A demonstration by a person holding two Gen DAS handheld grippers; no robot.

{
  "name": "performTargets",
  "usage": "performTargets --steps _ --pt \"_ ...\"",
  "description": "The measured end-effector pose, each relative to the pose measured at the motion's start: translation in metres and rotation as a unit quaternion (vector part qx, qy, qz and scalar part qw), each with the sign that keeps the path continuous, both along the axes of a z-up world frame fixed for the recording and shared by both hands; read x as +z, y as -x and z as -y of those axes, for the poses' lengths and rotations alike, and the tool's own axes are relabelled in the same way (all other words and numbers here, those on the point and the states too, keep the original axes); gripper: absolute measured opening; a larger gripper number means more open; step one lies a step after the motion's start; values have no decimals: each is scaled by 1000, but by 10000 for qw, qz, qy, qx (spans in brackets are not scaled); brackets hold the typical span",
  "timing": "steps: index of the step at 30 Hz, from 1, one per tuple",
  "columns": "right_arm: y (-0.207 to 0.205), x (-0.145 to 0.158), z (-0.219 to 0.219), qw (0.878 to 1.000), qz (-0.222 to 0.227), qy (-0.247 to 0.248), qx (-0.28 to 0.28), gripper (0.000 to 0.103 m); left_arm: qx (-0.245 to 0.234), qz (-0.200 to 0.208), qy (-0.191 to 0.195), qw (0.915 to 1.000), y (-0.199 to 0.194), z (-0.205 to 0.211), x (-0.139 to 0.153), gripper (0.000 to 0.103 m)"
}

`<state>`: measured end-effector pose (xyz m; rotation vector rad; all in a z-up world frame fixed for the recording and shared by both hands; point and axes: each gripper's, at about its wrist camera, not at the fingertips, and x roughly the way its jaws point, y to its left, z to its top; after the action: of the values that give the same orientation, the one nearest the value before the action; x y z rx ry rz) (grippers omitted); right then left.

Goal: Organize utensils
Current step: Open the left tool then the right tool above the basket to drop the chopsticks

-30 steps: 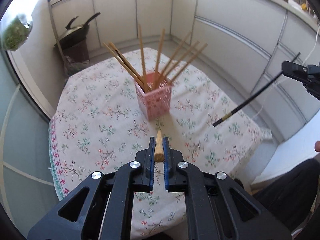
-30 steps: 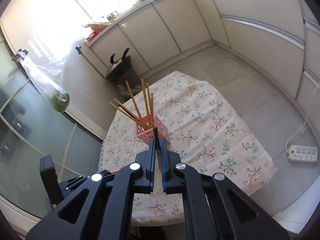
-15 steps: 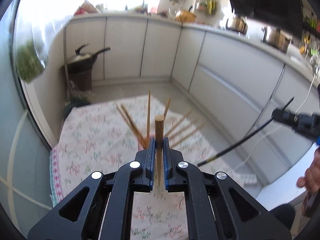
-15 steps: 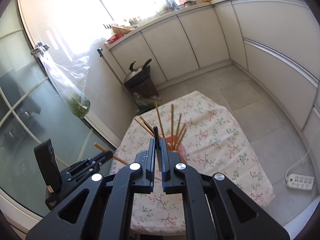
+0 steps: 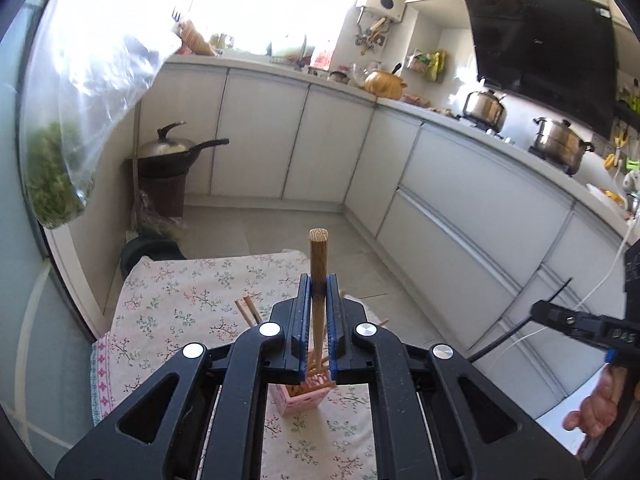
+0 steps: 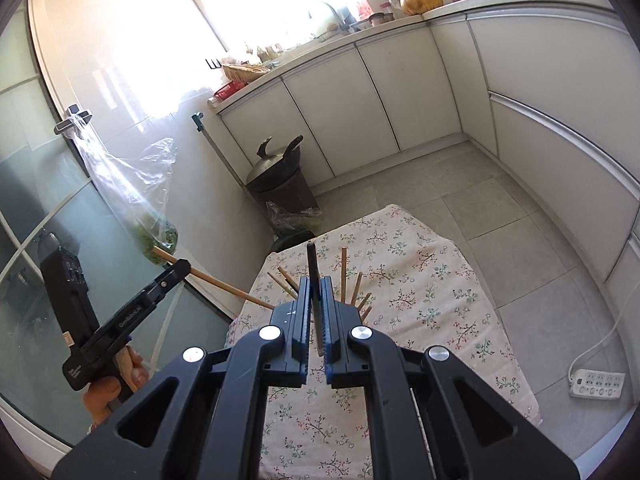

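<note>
The left hand-held gripper [image 5: 318, 300] pinches one wooden chopstick [image 5: 318, 264], upright; the right hand-held gripper [image 6: 315, 304] pinches one black chopstick [image 6: 313, 268], upright; roughly six stand in the pink holder [image 5: 298, 400].

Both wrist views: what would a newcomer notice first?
The left gripper is shut on a light wooden chopstick, upright at the view's centre. The right gripper clamps a thin black chopstick. Below them, a pink perforated holder stands on the floral tablecloth.

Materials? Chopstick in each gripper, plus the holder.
Left chopstick: bamboo or wood, matte tan, fibrous dotted end grain. Right chopstick: smooth black, maybe plastic or lacquer; can't tell. Holder: pink, perforated walls, probably moulded plastic.
</note>
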<state>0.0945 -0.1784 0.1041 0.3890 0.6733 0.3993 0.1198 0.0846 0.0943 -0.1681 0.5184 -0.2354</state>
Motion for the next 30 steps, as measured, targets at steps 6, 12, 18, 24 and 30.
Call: performTargets --steps 6,12,18,24,30 --pt "-23 -8 -2 9999 -134 1 9 5 138 -586 393 9974 -30 -11 -37 35" --pt "-40 -5 -9 9999 -108 5 30 5 822 258 878 9924 -11 -41 0 61" --pt "-53 3 -26 9998 -73 180 50 5 1110 553 1100 9862 -3 -55 22 73" --pt "-67 9 -57 9981 7 615 48 5 996 433 1041 9886 -7 -58 19 73" --pt "-96 -14 -87 9953 -143 955 -48 7 804 312 951 9917 -12 -52 8 73"
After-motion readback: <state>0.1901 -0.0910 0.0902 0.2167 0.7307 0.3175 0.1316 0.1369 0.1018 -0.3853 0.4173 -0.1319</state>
